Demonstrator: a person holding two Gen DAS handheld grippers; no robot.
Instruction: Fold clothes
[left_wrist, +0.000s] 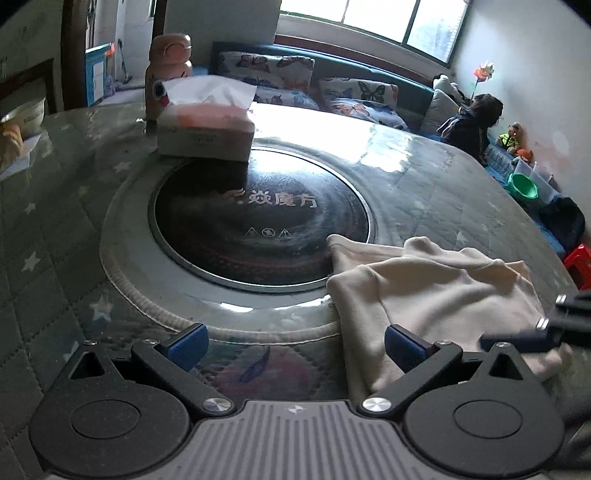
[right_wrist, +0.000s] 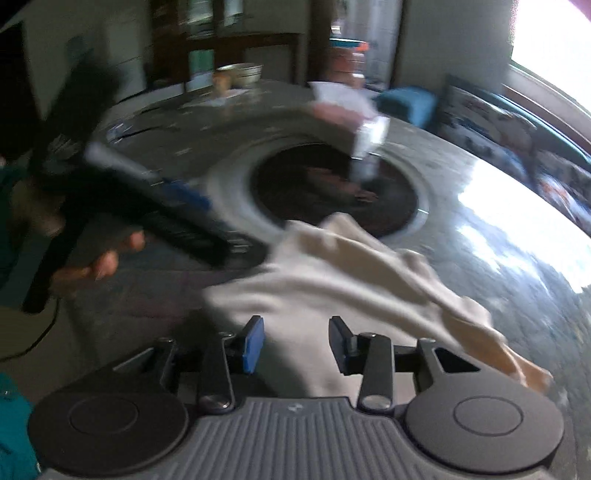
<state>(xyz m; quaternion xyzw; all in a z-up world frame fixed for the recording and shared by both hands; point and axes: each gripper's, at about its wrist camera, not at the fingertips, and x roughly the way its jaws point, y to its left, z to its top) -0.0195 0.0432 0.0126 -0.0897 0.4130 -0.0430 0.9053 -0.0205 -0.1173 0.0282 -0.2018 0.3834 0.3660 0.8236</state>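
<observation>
Closest in the left wrist view, the left tongs (left_wrist: 293, 349) stand spread wide, pinching nothing; their left blue pad (left_wrist: 186, 345) hangs over the bare quilted surface (left_wrist: 55, 229) and the right pad sits at the near edge of the cream garment (left_wrist: 436, 291). That garment lies crumpled on the surface at about four o'clock from the round black hob (left_wrist: 262, 218) set in the middle, one corner just overlapping the hob's metal rim. At three o'clock the dark tip of the right tongs (left_wrist: 517, 338) reaches in over the cloth; whether it touches cannot be told. In the blurred right wrist view, the right tongs (right_wrist: 297, 345) are partly spread with the garment (right_wrist: 332, 280) lying between and below the pads, not pinched. At nine o'clock there a hand (right_wrist: 99, 258) grips the handle of the left tongs (right_wrist: 207, 221), whose tip lies near the cloth's left edge. Beyond the hob, at eleven o'clock, a tissue box (left_wrist: 207, 127) rests on the rim with a sheet sticking up, and a peach-coloured bottle (left_wrist: 168, 74) stands just behind it. Farther off are butterfly-print cushions (left_wrist: 358, 98) on a blue sofa beneath the window (left_wrist: 388, 22), and a green bowl (left_wrist: 522, 186) at two o'clock.
</observation>
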